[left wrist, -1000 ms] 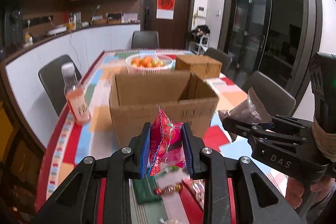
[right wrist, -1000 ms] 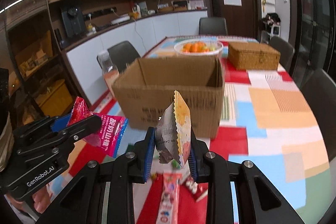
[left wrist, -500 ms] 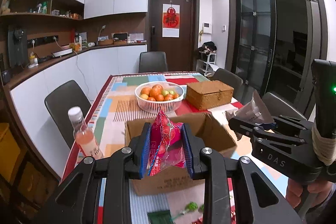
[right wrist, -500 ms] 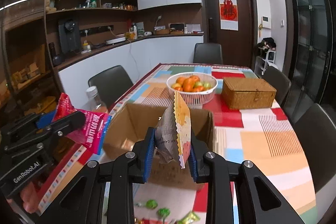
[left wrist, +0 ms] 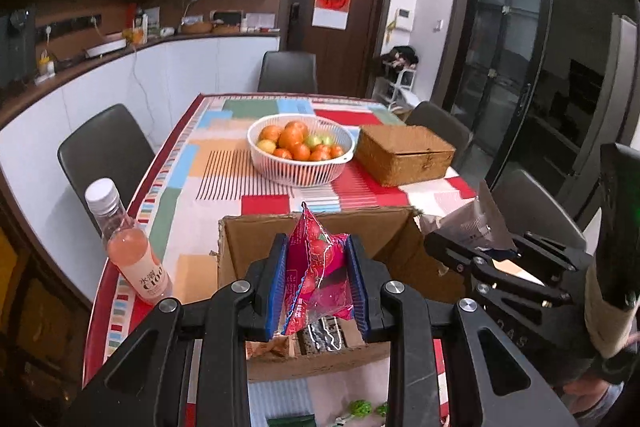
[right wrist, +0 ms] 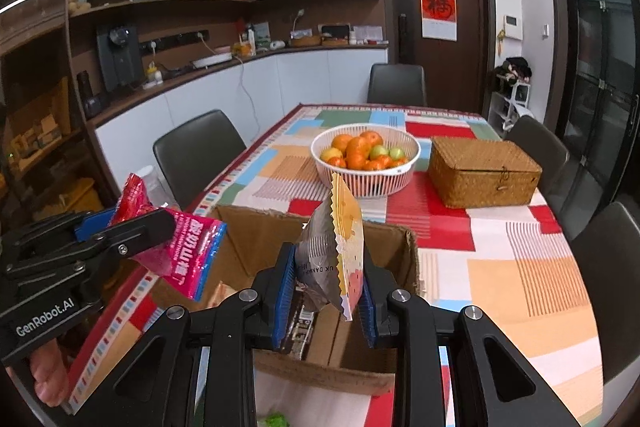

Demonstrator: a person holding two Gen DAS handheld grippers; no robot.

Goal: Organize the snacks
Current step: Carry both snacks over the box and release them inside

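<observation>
My left gripper (left wrist: 317, 285) is shut on a pink-red snack packet (left wrist: 316, 267) and holds it over the open cardboard box (left wrist: 256, 227). The packet also shows in the right wrist view (right wrist: 188, 255). My right gripper (right wrist: 326, 293) is shut on a silver and orange snack packet (right wrist: 332, 263), also over the box (right wrist: 400, 259); the packet shows at the right of the left wrist view (left wrist: 472, 227). Snack packets lie in the box bottom (left wrist: 324, 337). Small wrapped candies (left wrist: 360, 407) lie on the table in front of the box.
A pink drink bottle (left wrist: 128, 247) stands left of the box by the table edge. A white basket of oranges (left wrist: 300, 155) and a wicker box (left wrist: 404, 155) stand behind the box. Dark chairs (right wrist: 196, 151) surround the table.
Both grippers rose from table level, then moved forward and down over the box with their packets. The view now looks down into the box.
</observation>
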